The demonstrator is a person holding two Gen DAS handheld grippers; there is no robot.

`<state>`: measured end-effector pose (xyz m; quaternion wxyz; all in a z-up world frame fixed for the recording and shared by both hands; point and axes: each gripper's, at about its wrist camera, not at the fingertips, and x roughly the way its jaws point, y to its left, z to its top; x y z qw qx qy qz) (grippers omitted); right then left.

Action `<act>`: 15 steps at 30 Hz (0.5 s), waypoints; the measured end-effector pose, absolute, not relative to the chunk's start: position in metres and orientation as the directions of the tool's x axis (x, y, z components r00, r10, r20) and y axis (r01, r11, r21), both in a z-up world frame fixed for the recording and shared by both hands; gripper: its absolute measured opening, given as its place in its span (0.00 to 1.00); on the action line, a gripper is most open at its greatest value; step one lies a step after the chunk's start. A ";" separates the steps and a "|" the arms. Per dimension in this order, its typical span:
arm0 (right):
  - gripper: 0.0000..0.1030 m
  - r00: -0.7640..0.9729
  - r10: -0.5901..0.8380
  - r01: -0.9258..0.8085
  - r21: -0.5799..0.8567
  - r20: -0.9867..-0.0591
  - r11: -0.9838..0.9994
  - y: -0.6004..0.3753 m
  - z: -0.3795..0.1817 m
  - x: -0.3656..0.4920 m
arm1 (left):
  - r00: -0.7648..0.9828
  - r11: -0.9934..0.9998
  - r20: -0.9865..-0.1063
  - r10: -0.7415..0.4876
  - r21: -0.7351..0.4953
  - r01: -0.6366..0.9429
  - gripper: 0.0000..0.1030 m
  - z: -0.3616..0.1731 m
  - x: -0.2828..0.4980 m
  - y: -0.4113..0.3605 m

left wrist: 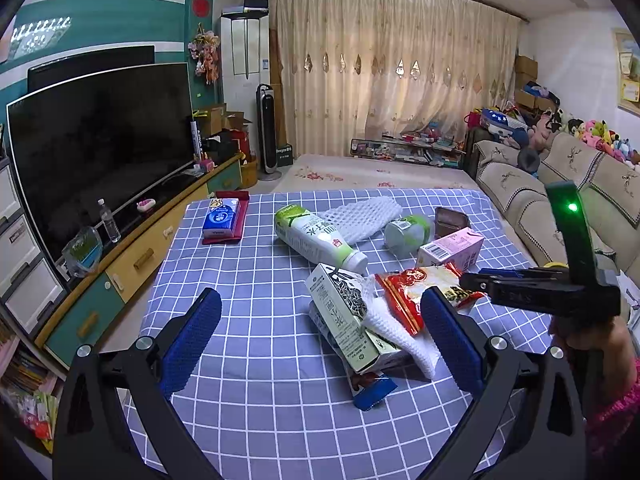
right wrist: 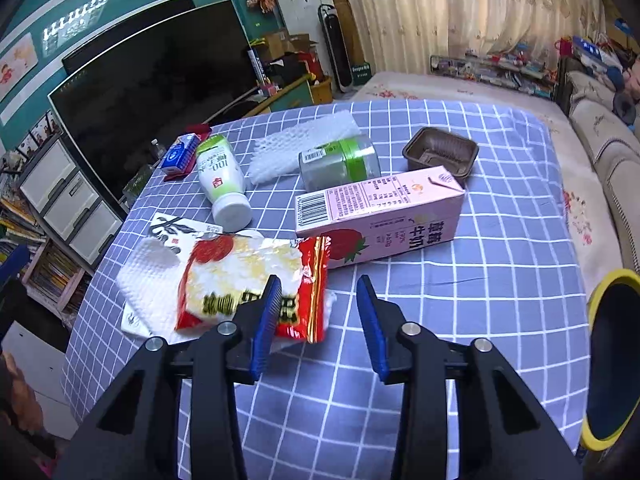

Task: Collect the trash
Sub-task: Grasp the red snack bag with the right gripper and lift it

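Trash lies on a blue checked tablecloth: a red snack wrapper, a white paper towel, a pale patterned carton, a pink strawberry milk carton, a white and green bottle, a green-lidded jar, white foam netting and a brown plastic tray. My left gripper is open wide, its fingers either side of the patterned carton and paper towel. My right gripper is open just above the snack wrapper's right end, holding nothing.
A blue tissue pack lies on a red folder at the table's far left. A yellow-rimmed bin stands at the table's right edge. A TV on a low cabinet runs along the left, a sofa along the right.
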<state>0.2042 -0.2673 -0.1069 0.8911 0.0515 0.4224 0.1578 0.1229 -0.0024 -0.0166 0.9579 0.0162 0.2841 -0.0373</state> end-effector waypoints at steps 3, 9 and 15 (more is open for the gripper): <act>0.37 0.573 0.346 -0.232 0.258 -0.743 0.938 -0.267 -0.111 0.214 | 0.834 0.996 -0.548 -0.065 0.013 0.086 0.95 -0.019 0.124 -0.003; 0.04 0.589 0.352 -0.254 0.247 -0.728 0.935 -0.261 -0.106 0.215 | 0.830 0.996 -0.554 -0.068 0.009 0.088 0.95 -0.021 0.127 -0.005; 0.01 0.619 0.388 -0.292 0.259 -0.683 0.921 -0.266 -0.086 0.197 | 0.826 0.995 -0.558 -0.077 0.008 0.098 0.95 -0.024 0.129 -0.010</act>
